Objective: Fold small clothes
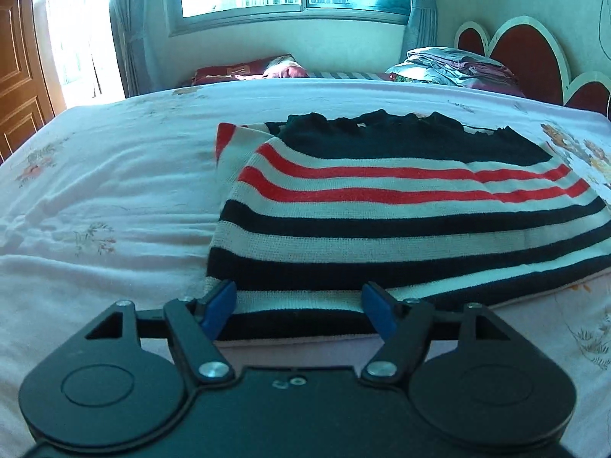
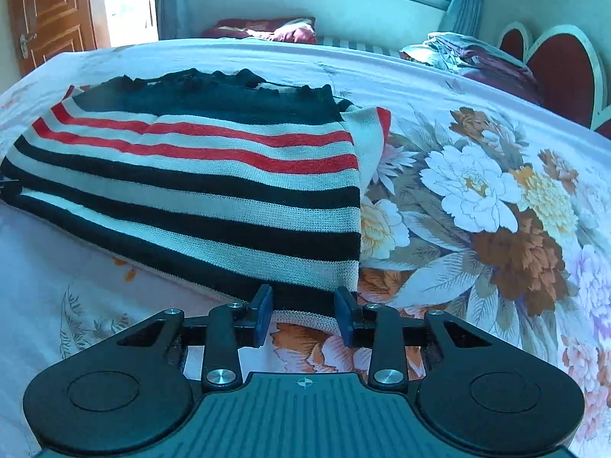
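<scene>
A small knit sweater (image 1: 382, 206) with navy, white and red stripes lies folded on the bed, its navy ruffled edge at the far side. In the right wrist view the same sweater (image 2: 198, 175) fills the left half. My left gripper (image 1: 298, 307) is at the sweater's near left hem, its blue pads (image 1: 219, 305) wide apart with flat cloth between them. My right gripper (image 2: 304, 316) is at the near right corner of the hem, its blue pads (image 2: 263, 315) closer together, and the cloth between them lies flat and unpinched.
The bed sheet (image 1: 95, 191) is pale pink on the left and carries large printed flowers (image 2: 477, 198) on the right. A stack of folded bedding (image 1: 454, 65) lies by the red headboard (image 1: 527, 53). A dark red pillow (image 2: 263, 30) sits under the window, and a wooden door (image 2: 49, 11) stands far left.
</scene>
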